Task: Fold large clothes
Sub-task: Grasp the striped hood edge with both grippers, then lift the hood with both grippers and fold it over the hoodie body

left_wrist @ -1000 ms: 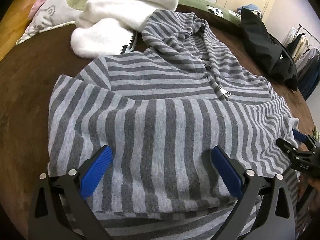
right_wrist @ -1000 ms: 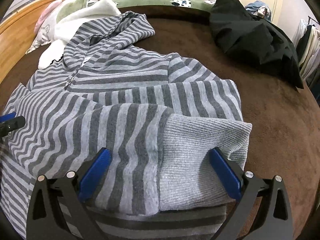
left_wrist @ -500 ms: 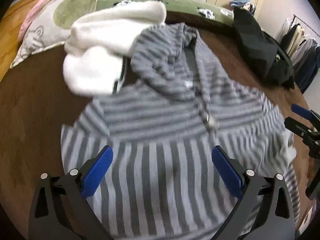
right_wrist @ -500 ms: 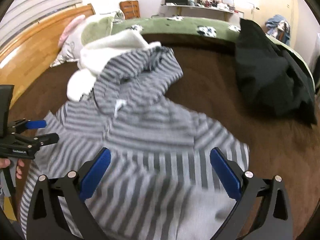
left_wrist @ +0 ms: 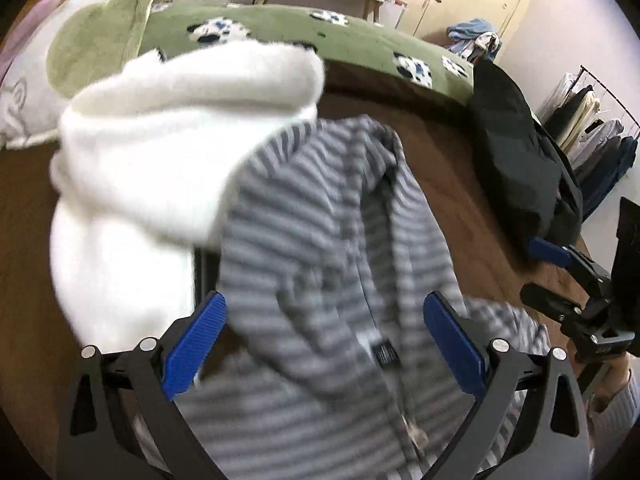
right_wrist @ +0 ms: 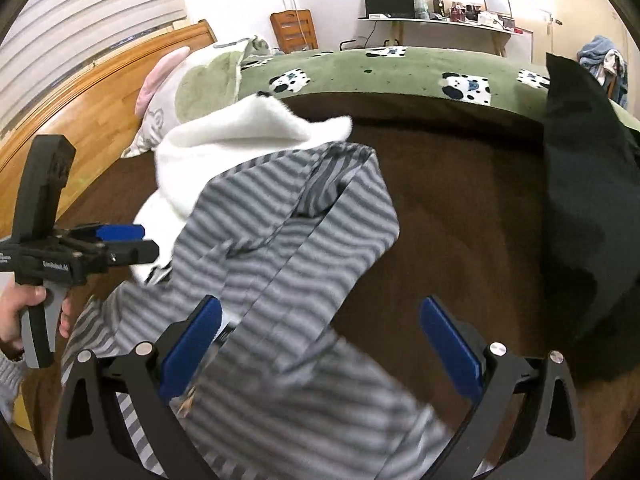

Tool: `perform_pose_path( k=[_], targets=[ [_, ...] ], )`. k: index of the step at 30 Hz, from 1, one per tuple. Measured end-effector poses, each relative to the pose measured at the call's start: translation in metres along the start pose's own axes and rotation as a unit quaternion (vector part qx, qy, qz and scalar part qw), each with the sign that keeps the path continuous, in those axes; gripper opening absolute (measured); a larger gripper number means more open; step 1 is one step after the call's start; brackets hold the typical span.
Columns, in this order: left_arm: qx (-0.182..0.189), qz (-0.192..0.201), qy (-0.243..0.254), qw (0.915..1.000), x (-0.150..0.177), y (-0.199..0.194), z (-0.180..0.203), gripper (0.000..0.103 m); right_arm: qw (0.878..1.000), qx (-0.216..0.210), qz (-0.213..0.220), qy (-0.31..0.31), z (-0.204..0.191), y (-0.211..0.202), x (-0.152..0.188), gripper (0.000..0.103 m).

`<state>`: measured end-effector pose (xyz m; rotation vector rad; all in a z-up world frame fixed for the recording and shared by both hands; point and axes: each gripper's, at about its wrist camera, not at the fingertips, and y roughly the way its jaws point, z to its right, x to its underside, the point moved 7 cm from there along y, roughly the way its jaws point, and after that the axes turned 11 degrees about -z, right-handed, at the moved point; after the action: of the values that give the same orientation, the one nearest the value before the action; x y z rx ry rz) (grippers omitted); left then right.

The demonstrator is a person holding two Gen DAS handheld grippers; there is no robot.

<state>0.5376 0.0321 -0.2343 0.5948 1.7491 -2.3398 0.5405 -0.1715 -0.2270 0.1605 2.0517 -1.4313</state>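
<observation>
Brown bed (right_wrist: 460, 216): we log striped hoodie (right_wrist: 288, 240) mid-bed, white fleece (left_wrist: 160, 152) touching its hood; left tongs (left_wrist: 326, 344), right tongs (right_wrist: 320, 344) both released.

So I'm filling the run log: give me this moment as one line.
left gripper: open, above hood | right gripper: open, empty | striped hoodie: on bed, hood overlaps white fleece | black garment: aside

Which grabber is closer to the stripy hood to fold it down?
Probably the left gripper: the hoodie's hood lies right between its open fingers. The right gripper sits off to the side, partly over bare brown bed.
</observation>
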Motion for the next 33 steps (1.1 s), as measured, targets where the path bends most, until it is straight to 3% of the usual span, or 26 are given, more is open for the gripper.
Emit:
perform_pose_path(
  k=[4, 10, 17, 24, 26, 29, 30, 32, 33],
  targets=[
    [0.009, -0.020, 0.027, 0.9994, -0.025, 0.023, -0.012, 0.097, 0.999, -0.048, -0.004, 0.005, 0.019, 0.027, -0.015, 0.098],
    [0.025, -0.064, 0.043, 0.9968, -0.032, 0.063, -0.027, 0.096, 0.998, -0.058, -0.013, 0.030, 0.050, 0.072, -0.036, 0.097],
    [0.023, -0.059, 0.038, 0.9973, -0.037, 0.085, -0.036, 0.097, 0.995, -0.069, -0.050, 0.047, 0.065, 0.116, -0.046, 0.097],
    [0.017, -0.055, 0.046, 0.9973, -0.045, 0.090, -0.032, 0.096, 0.995, -0.069, -0.043, 0.060, 0.069, 0.127, -0.063, 0.096],
    [0.014, -0.058, 0.050, 0.9970, -0.047, 0.091, -0.034, 0.096, 0.994, -0.074, -0.042, 0.063, 0.067, 0.131, -0.068, 0.085],
    [0.002, -0.051, 0.052, 0.9974, -0.048, 0.088, -0.034, 0.086, 0.995, -0.066, -0.042, 0.063, 0.062, 0.138, -0.073, 0.071],
    [-0.002, -0.047, 0.051, 0.9976, -0.048, 0.086, -0.035, 0.079, 0.995, -0.068, -0.043, 0.060, 0.060, 0.139, -0.073, 0.060],
    [-0.008, -0.040, 0.053, 0.9977, -0.045, 0.083, -0.038, 0.069, 0.995, -0.068, -0.043, 0.054, 0.056, 0.139, -0.072, 0.049],
    [-0.012, -0.035, 0.053, 0.9979, -0.044, 0.081, -0.040, 0.062, 0.995, -0.077, -0.043, 0.053, 0.054, 0.138, -0.072, 0.035]
  ],
)
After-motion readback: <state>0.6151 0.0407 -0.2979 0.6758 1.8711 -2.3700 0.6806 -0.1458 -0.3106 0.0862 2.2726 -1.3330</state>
